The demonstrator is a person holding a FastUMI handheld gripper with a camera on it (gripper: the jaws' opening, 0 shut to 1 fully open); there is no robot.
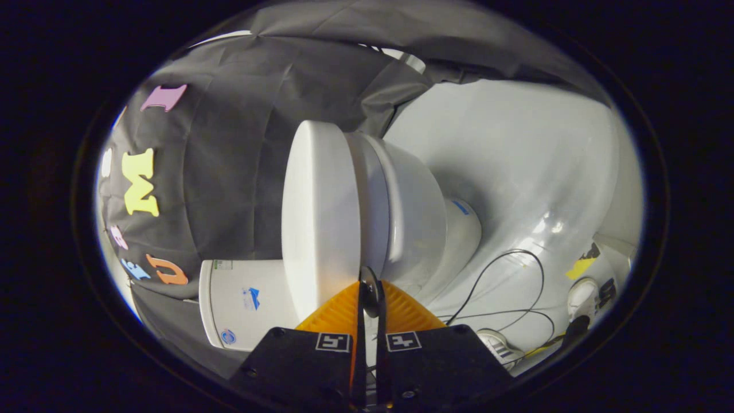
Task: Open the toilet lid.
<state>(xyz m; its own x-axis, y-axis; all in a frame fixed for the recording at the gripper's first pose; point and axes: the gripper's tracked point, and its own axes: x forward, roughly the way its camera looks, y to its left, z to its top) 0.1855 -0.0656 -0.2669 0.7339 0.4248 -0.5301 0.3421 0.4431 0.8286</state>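
The view is rolled on its side, so the white toilet lies sideways in it. Its lid (pixel 321 212) is a broad white disc lying flat against the seat (pixel 373 201), with the bowl (pixel 418 218) and pedestal (pixel 461 229) beyond the seat. My gripper (pixel 367 281) has its fingers together with only a thin slit between them. The fingertips (pixel 344 307) sit right at the lid's rim, by the seam between lid and seat. Whether they touch the rim I cannot tell. Nothing is clamped between them.
The white tank (pixel 246 304) with small stickers stands beside the lid, against the black cloth wall (pixel 229 172). On the glossy white floor (pixel 516 172) lie black cables (pixel 516 275). A person's shoes (pixel 582 295) and yellow tape (pixel 580 268) are beyond the cables.
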